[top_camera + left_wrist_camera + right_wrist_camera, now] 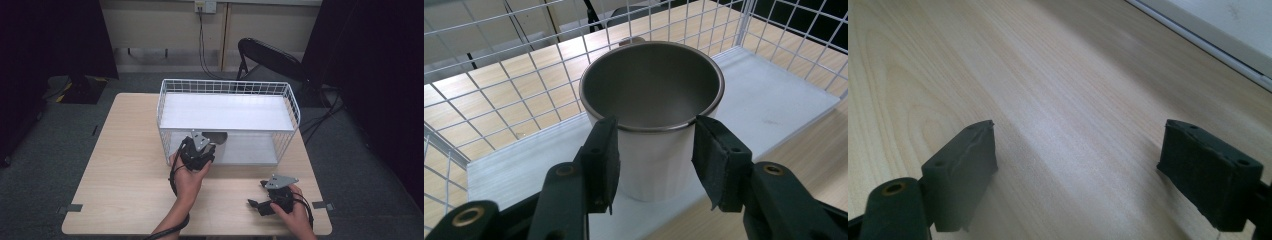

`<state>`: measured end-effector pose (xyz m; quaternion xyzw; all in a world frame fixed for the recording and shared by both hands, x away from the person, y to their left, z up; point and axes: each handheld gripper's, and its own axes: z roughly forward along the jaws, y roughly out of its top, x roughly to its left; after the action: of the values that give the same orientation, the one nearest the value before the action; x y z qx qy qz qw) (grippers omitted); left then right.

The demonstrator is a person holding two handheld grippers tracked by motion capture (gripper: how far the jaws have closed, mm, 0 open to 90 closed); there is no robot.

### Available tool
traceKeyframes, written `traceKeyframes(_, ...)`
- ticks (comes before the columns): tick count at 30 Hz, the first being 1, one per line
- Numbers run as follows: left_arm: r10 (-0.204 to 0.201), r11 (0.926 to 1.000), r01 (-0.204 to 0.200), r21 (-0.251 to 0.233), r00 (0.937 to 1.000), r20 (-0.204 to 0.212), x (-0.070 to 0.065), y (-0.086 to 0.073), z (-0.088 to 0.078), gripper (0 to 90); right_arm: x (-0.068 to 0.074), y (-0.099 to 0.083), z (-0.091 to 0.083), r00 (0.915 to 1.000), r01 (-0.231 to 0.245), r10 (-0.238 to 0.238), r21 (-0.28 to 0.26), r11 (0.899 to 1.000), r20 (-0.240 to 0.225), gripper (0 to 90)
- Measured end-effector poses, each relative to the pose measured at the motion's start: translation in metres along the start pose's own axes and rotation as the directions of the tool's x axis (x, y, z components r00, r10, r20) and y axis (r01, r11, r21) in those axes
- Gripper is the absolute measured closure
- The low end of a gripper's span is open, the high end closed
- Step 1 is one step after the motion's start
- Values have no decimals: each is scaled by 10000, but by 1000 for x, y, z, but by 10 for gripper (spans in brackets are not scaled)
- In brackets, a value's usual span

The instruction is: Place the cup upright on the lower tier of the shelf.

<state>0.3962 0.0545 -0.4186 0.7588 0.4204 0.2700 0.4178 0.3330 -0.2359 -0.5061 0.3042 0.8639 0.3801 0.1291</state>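
Observation:
A white cup [651, 80] with a dark inside and a metal rim stands upright on the white lower shelf [774, 100] of a wire rack [225, 84]. My left gripper [654, 150] reaches into the rack's open front, and its pads press on the cup's two sides just below the rim. In the high view the left gripper [200, 147] sits at the rack's front with the cup [216, 136] just beyond it. My right gripper [257, 201] rests low over the table's near right part, jaws wide apart. Between the right gripper's [1078, 170] jaws lies bare wood.
The rack has a white upper shelf [227, 112] above the cup. It stands at the far middle of the wooden table [125, 165]. A black folding chair [265, 55] is behind the table. The rack's base edge [1228, 35] runs past the right gripper.

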Motion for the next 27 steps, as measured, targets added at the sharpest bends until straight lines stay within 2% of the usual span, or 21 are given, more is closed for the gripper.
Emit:
traceKeyframes(6,-98,9999,98,95,10000,3,-1,1,2,518,0,0,0,10000,4,-4,-3,10000,2,143)
traceKeyframes(8,-11,9999,10,107,10000,79,-1,0,1,512,0,0,0,10000,7,-7,-4,10000,4,143)
traceKeyframes(13,-244,9997,238,112,9982,555,0,-6,-1,491,0,0,0,10000,6,-6,-3,10000,2,143)
traceKeyframes(16,-109,9999,104,72,9970,763,0,-8,-5,471,0,0,0,10000,10,-10,-4,10000,2,143)
traceKeyframes(19,-167,9999,167,15,9957,909,2,-10,-8,436,0,0,0,10000,5,-5,-2,10000,1,143)
traceKeyframes(21,-233,9997,227,67,9935,1115,3,-11,-9,420,0,0,0,10000,10,-10,-5,10000,1,143)
traceKeyframes(24,-24,9999,-1,161,9880,1546,4,-14,-9,387,0,0,0,10000,8,-8,-4,10000,1,143)
traceKeyframes(25,-66,9994,5,340,9838,1790,4,-15,-9,372,0,0,0,10000,8,-8,-4,10000,-1,144)
traceKeyframes(26,-134,9991,57,422,9824,1861,4,-15,-9,349,0,0,0,10000,0,0,0,10000,-2,143)
traceKeyframes(27,-129,9993,55,375,9797,2003,4,-16,-10,334,0,0,0,10000,8,-8,-4,10000,-1,143)
